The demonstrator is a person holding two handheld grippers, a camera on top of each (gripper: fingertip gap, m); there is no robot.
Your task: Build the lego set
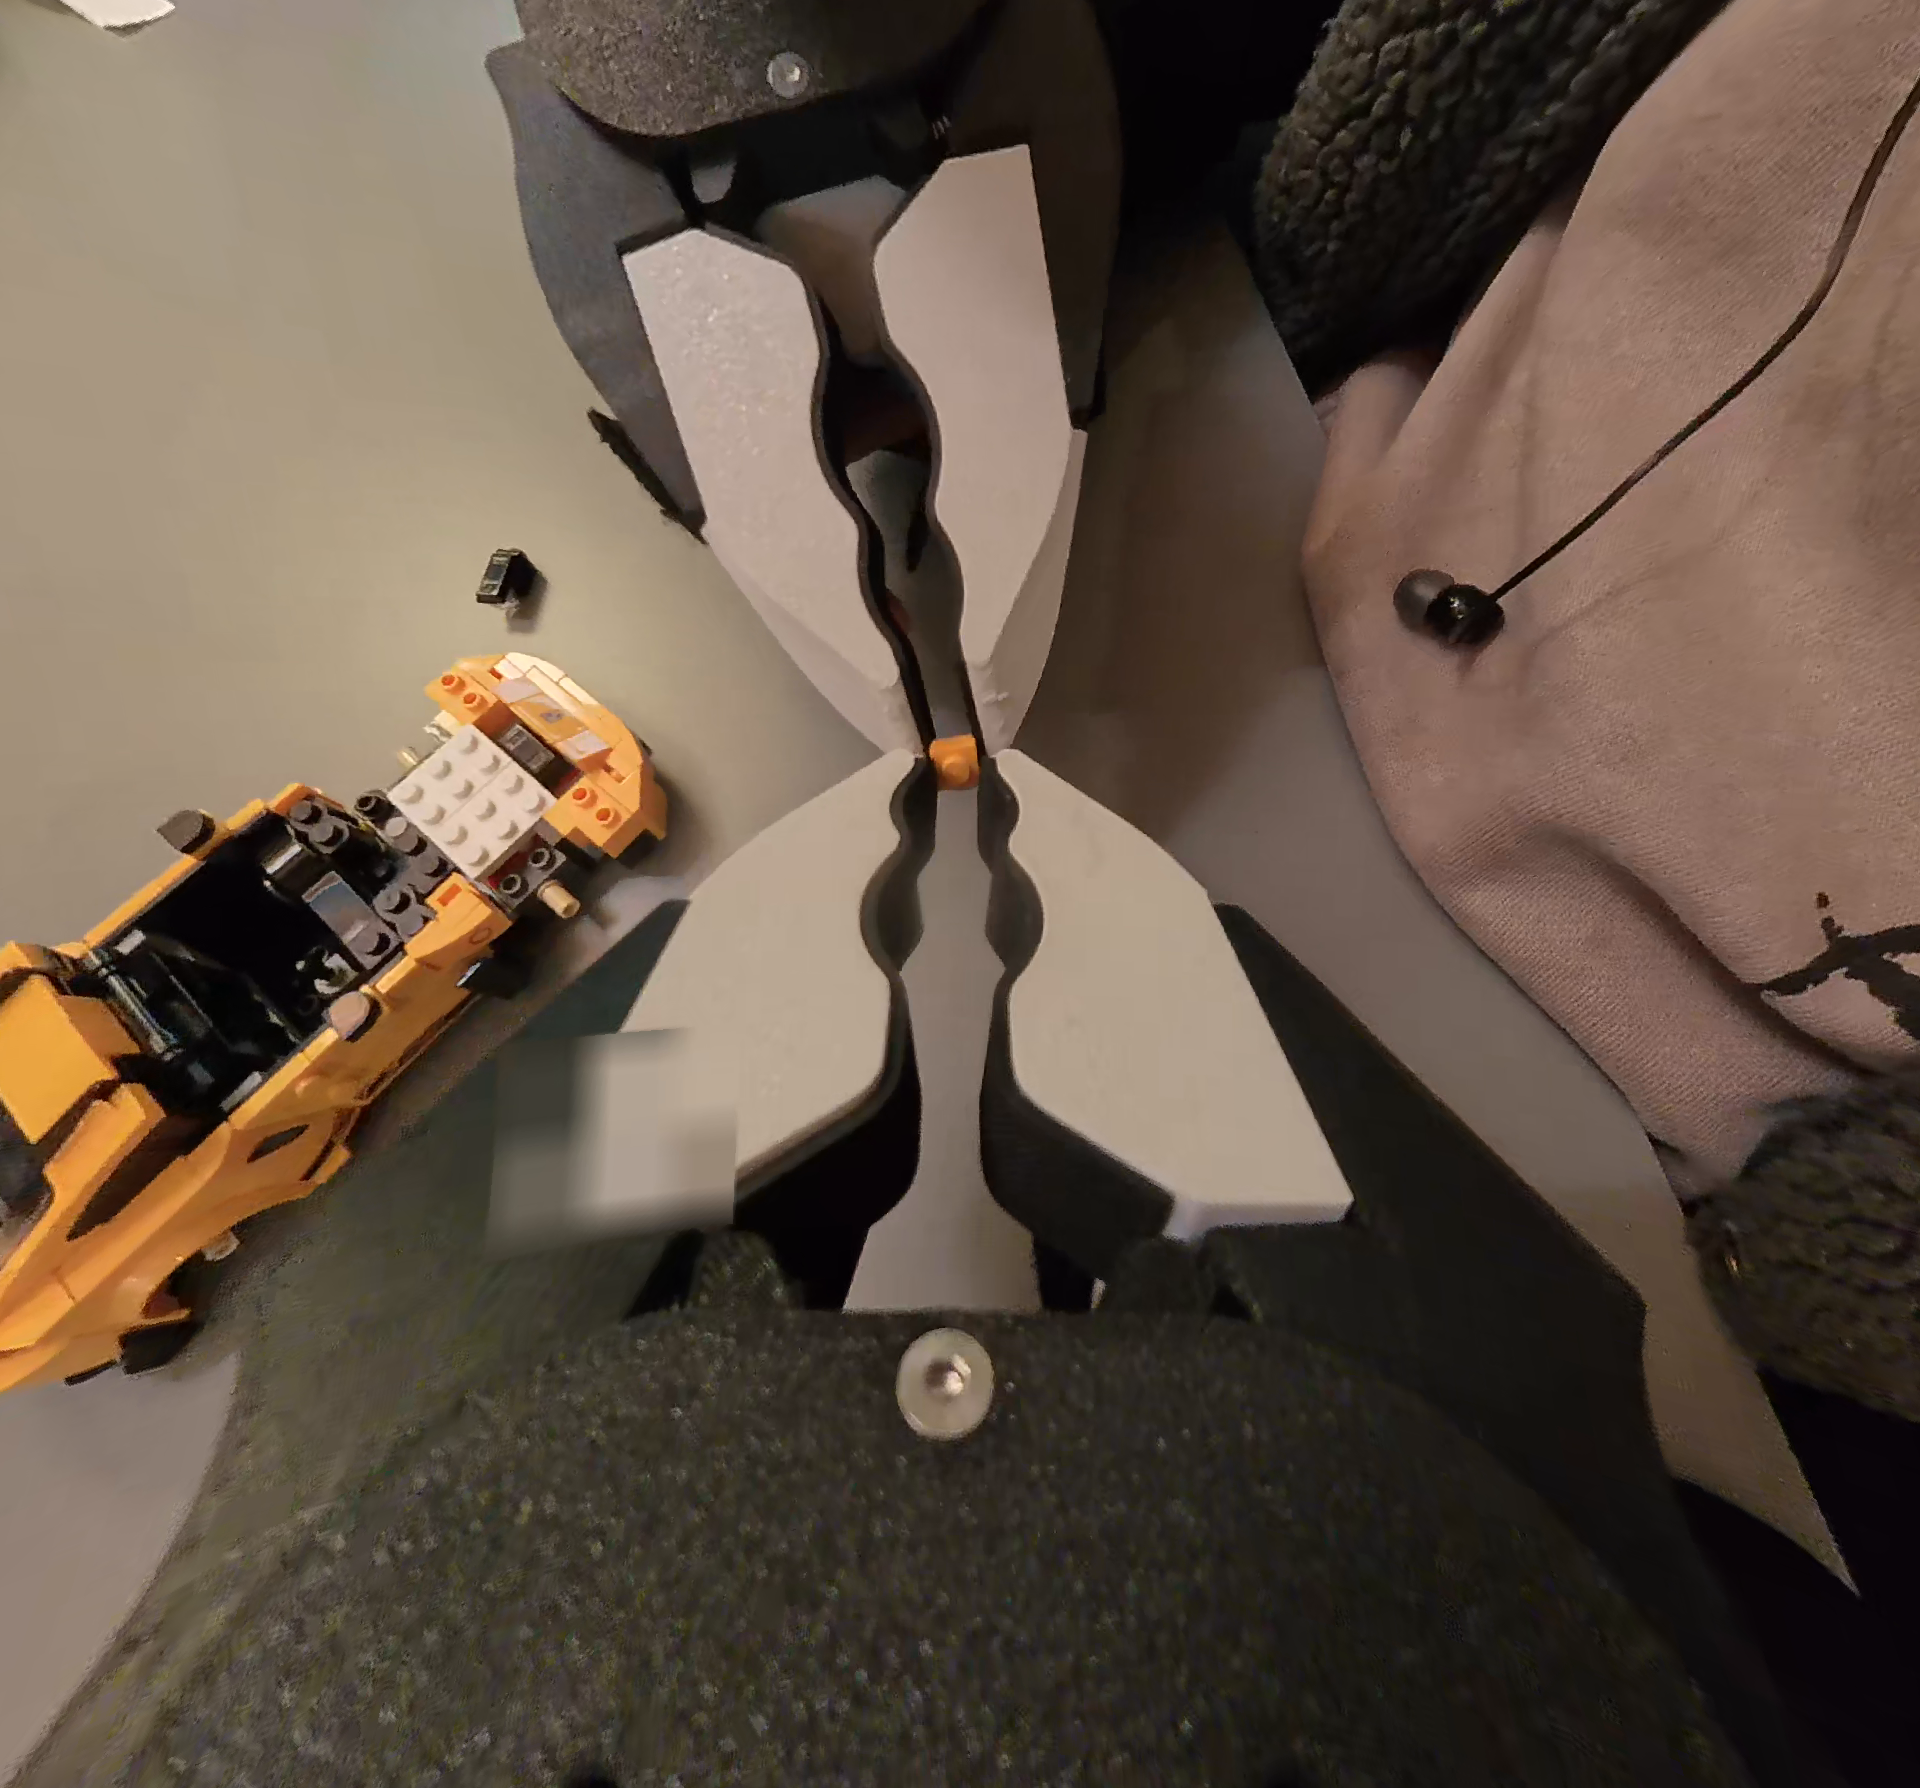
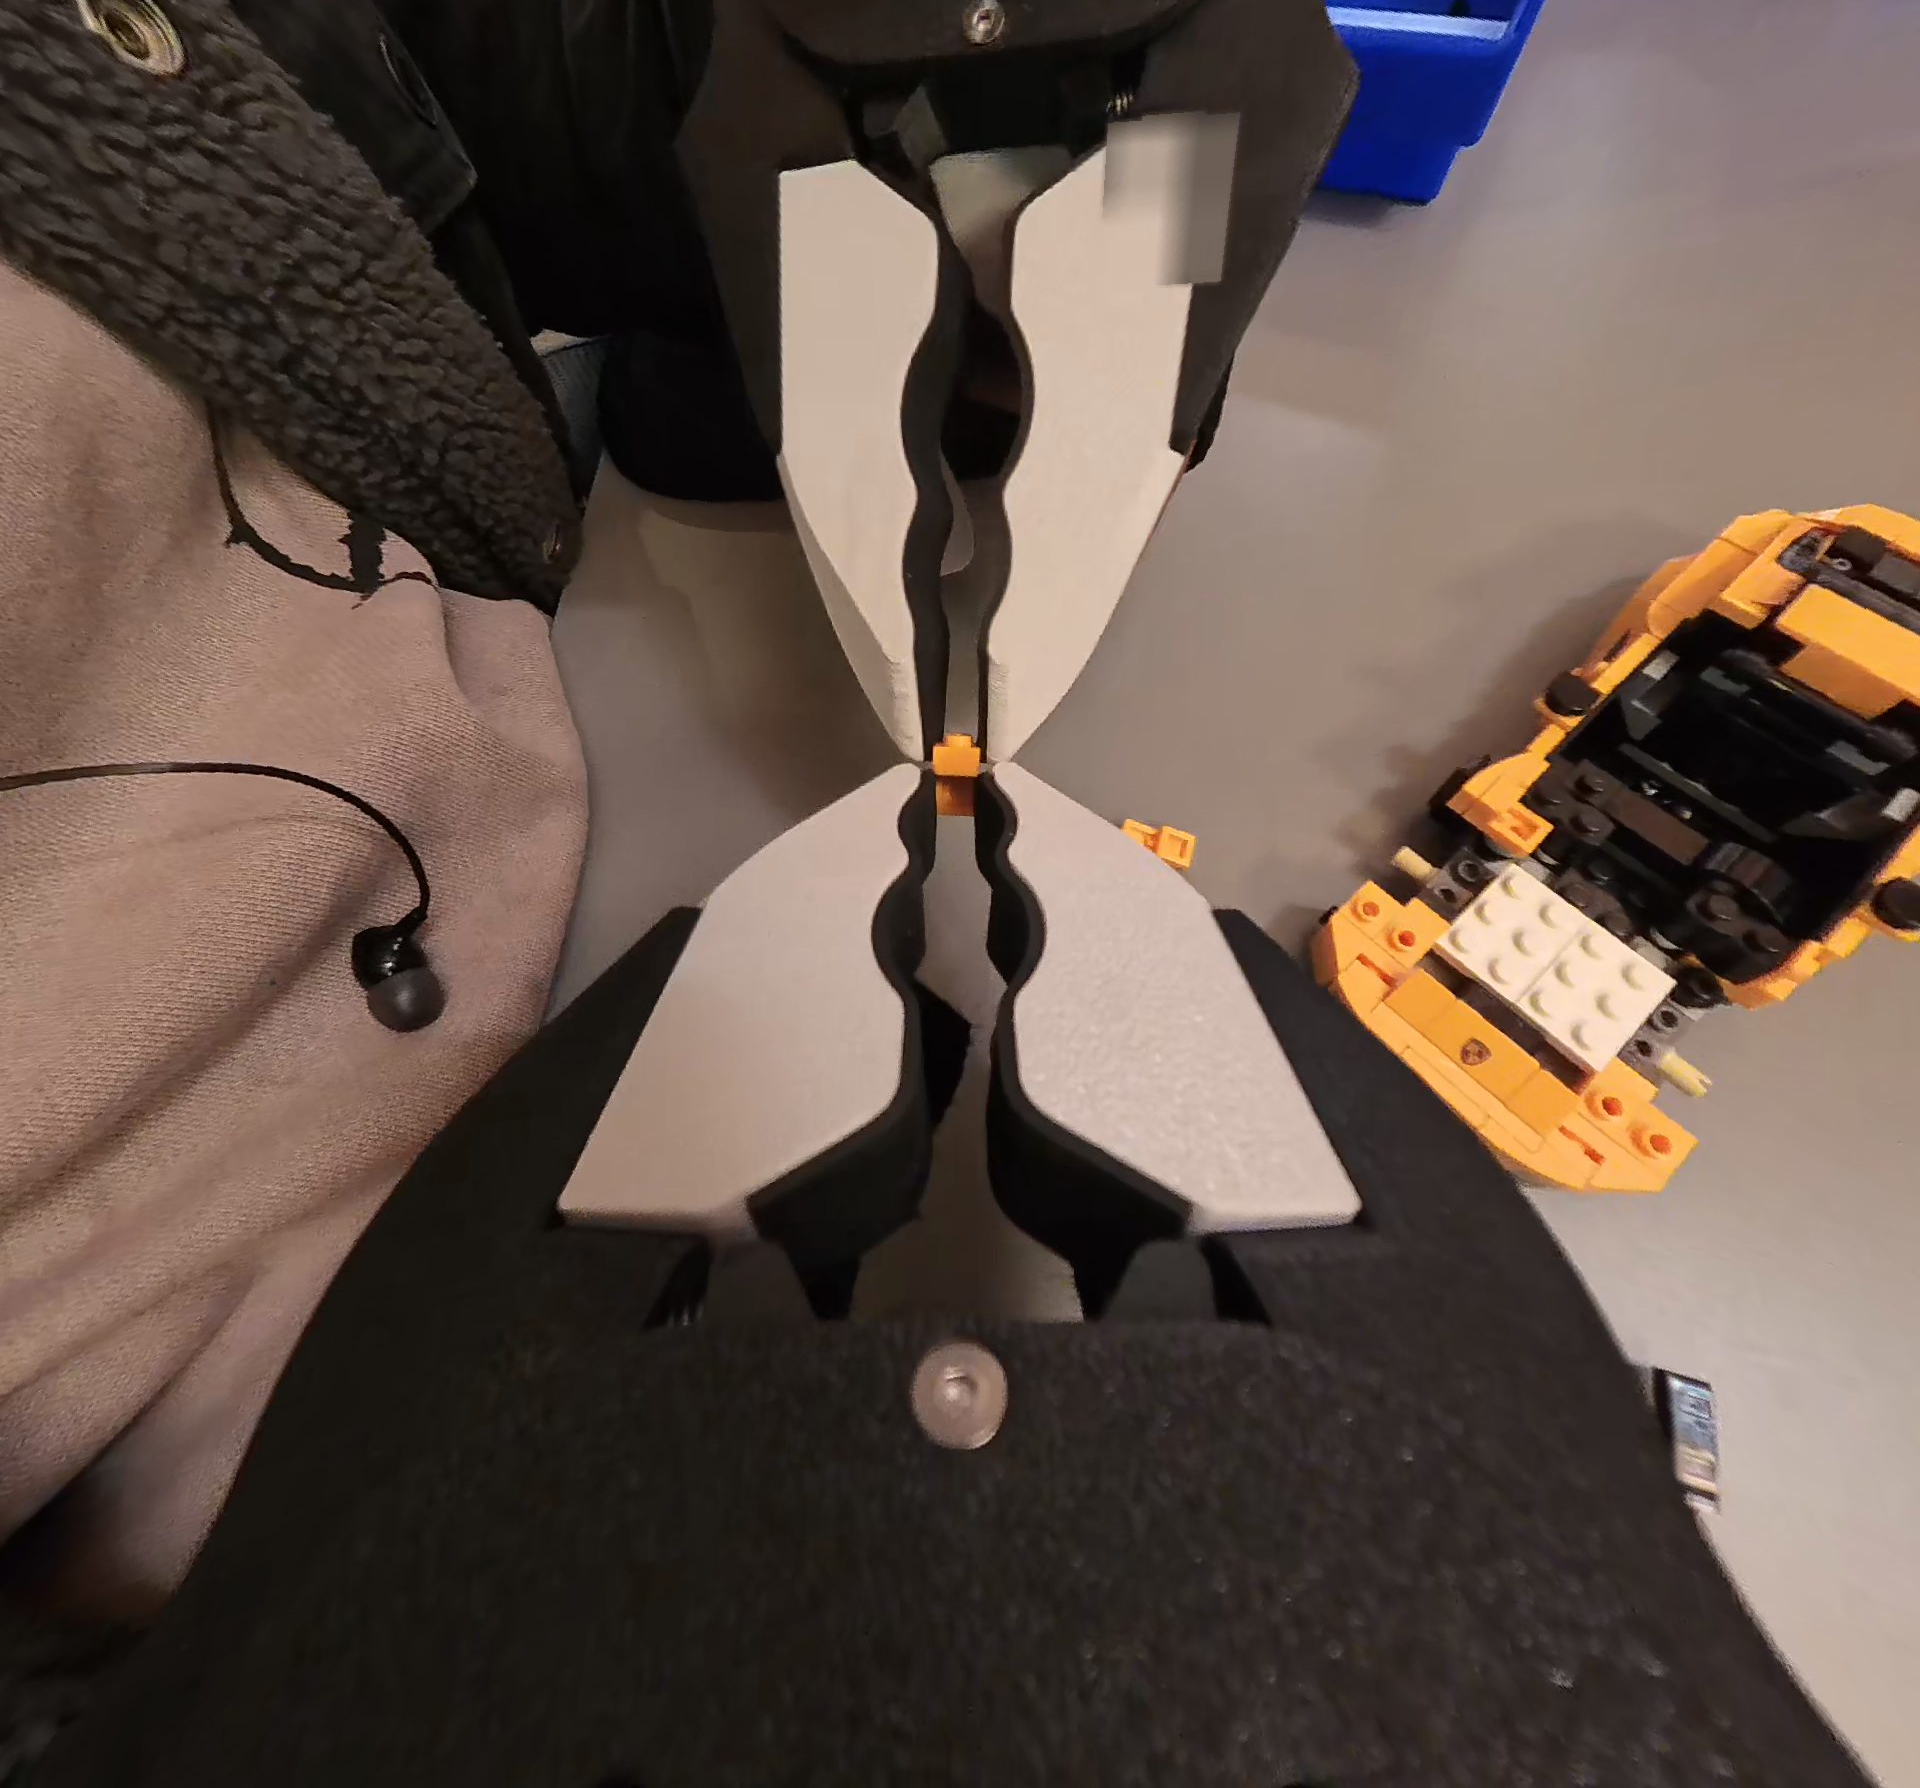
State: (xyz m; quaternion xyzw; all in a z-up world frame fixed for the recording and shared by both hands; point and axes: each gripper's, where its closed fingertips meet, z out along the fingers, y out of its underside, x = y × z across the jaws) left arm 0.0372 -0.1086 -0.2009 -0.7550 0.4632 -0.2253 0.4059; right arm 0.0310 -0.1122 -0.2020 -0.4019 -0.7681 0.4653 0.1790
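Observation:
Both grippers meet tip to tip above the grey table. My left gripper [image 1: 951,791] comes from the bottom of the left wrist view and is shut on a small orange lego piece [image 1: 954,764]. My right gripper [image 1: 943,715] comes from the top and pinches the same piece from the other side. In the right wrist view my right gripper [image 2: 956,800] is at the bottom, the left gripper [image 2: 954,725] at the top, and the orange piece [image 2: 956,770] sits between them. The partly built orange lego car [image 1: 312,959] lies on the table, its black interior open [image 2: 1662,855].
A loose black piece [image 1: 509,580] lies near the car's front. A loose orange piece [image 2: 1164,843] lies beside my right gripper. Blue bins [image 2: 1434,24] stand at the back. A small dark piece [image 2: 1688,1426] lies near the edge. A person's sweatshirt with an earbud [image 1: 1444,606] is close.

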